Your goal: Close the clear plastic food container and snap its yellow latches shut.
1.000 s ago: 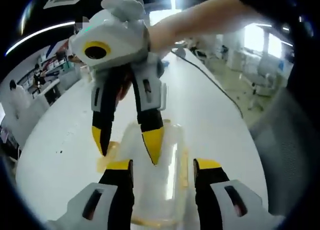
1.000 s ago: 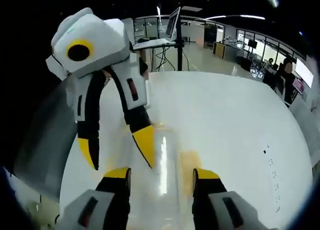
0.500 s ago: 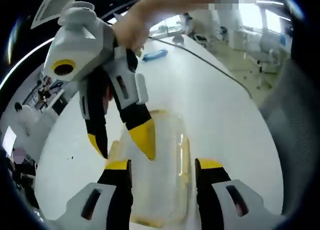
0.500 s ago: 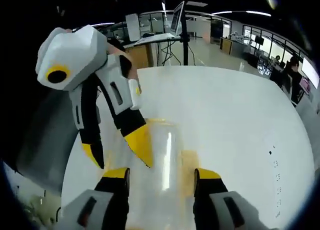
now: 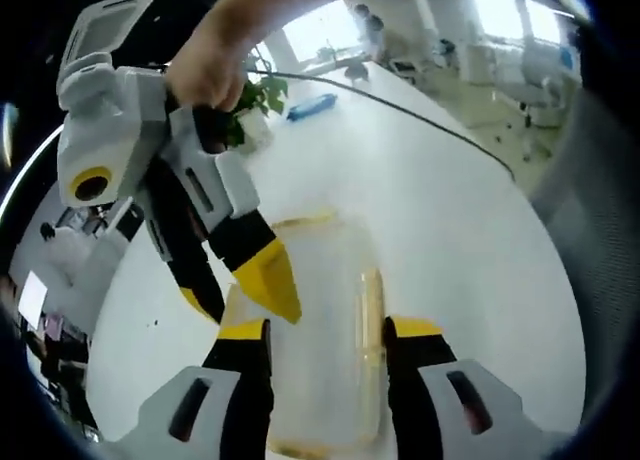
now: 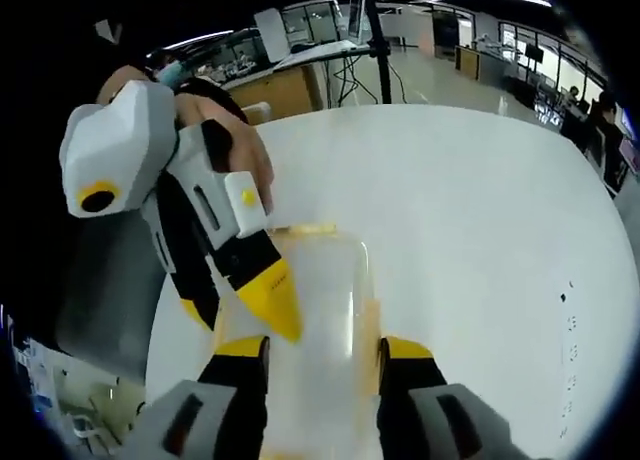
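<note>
A clear plastic container (image 5: 325, 310) with yellow latches lies on the white table (image 5: 450, 220), its lid resting on top. One yellow latch (image 5: 372, 315) runs along its right side. My left gripper (image 5: 328, 330) is open, with its jaws on either side of the container's near end. The right gripper (image 5: 235, 292) reaches in from the left, open, one yellow fingertip (image 5: 268, 278) over the lid's left edge. In the right gripper view the container (image 6: 325, 290) sits between my open right gripper's (image 6: 322, 348) jaws. There the left gripper (image 6: 232, 308) hangs open over the container's left edge.
A blue object (image 5: 310, 107), a potted plant (image 5: 255, 95) and a black cable (image 5: 430, 130) are at the table's far side. A laptop on a stand (image 6: 355, 20) stands beyond the table. The table's edge (image 6: 160, 320) runs close by on the left.
Both cameras have tilted down over the container, which now shows more fully. In each view the other gripper has shifted left and lower, toward the container's left edge. Both stay open.
</note>
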A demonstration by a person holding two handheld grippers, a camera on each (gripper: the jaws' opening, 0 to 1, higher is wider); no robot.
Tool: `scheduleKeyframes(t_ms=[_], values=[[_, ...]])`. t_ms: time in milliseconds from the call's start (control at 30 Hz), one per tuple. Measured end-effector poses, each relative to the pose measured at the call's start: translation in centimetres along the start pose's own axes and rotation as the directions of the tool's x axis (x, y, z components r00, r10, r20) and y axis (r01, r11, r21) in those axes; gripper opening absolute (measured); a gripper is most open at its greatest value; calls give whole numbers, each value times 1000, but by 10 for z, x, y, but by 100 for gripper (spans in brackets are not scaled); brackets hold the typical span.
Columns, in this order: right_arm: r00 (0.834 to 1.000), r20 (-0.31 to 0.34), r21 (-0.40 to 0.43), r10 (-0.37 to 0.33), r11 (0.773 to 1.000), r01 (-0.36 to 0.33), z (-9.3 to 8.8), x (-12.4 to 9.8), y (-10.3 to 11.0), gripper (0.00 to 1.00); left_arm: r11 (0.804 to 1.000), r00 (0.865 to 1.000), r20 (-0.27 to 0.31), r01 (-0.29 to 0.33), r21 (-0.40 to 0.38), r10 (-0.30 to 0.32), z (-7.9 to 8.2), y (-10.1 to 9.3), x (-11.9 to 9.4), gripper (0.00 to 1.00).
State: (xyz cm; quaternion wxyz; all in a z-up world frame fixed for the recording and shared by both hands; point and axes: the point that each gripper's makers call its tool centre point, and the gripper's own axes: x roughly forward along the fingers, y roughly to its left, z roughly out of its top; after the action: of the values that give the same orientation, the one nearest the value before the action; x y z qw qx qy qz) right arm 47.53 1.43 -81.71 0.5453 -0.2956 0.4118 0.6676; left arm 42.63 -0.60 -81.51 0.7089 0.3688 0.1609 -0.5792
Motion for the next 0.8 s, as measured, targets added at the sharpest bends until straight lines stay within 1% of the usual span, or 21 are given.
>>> scheduleKeyframes(t_ms=[33, 67, 100, 167, 200, 233, 267, 333, 367, 400, 433, 467, 600, 700, 733, 767, 800], values=[[1000, -8, -3, 2, 1000, -2, 0, 0, -1, 38, 1000, 1000, 0, -3, -3, 3, 0, 0, 1, 41], [1000, -23, 14, 13, 1000, -13, 1, 0, -2, 37, 1000, 1000, 8, -11, -7, 11, -1, 1, 1, 40], [999, -29, 6, 16, 1000, -16, 2, 1, -3, 36, 1000, 1000, 10, -15, -9, 15, -1, 2, 1, 40], [997, -67, -1, 32, 999, -32, 1, 2, -2, 36, 1000, 1000, 4, -18, -3, 18, -1, 2, 1, 39], [996, -77, -12, 34, 999, -35, 3, 4, -1, 36, 1000, 999, -32, -29, -12, 28, -6, 1, -2, 38], [995, -92, -3, 43, 999, -43, 1, 4, -1, 36, 1000, 1000, -7, -27, -6, 27, -2, 1, -4, 38], [994, -100, -7, 52, 999, -53, 1, 4, -2, 36, 1000, 1000, -9, -25, -15, 24, -2, 3, -4, 38], [991, -108, 10, 76, 997, -76, 0, 5, -2, 36, 1000, 1000, -8, -19, -6, 19, -4, 1, -4, 38], [987, -109, 29, 114, 993, -112, 0, 8, 3, 36, 1000, 1000, -7, -19, -4, 19, -5, 3, -5, 38], [982, -145, 137, 120, 985, -100, -10, 8, 7, 37, 1000, 1000, 0, 0, -2, 0, -4, 0, -5, 38], [982, -129, 87, 137, 988, -126, -5, 12, 4, 38, 1000, 1000, 3, -4, 14, 4, -5, -1, -4, 38], [983, -128, 73, 136, 989, -127, -4, 13, 3, 39, 1000, 1000, 4, 2, -1, -2, -5, 0, -5, 38], [981, -128, 74, 145, 988, -136, -3, 12, 3, 40, 1000, 1000, 22, 8, -4, -8, -5, 1, -3, 38], [978, -132, 80, 159, 986, -149, -2, 14, 2, 42, 1000, 1000, 23, 7, -11, -7, -4, 0, -1, 39], [977, -126, 92, 170, 983, -159, -1, 15, 3, 44, 1000, 1000, 25, 8, 8, -8, -4, 0, -1, 40], [977, -125, 101, 174, 982, -162, -1, 16, 4, 45, 1000, 1000, 24, 15, 12, -15, -3, -1, -1, 40], [975, -128, 91, 183, 981, -173, -1, 16, 6, 45, 999, 999, 30, 33, 2, -33, -1, -2, -2, 41]])
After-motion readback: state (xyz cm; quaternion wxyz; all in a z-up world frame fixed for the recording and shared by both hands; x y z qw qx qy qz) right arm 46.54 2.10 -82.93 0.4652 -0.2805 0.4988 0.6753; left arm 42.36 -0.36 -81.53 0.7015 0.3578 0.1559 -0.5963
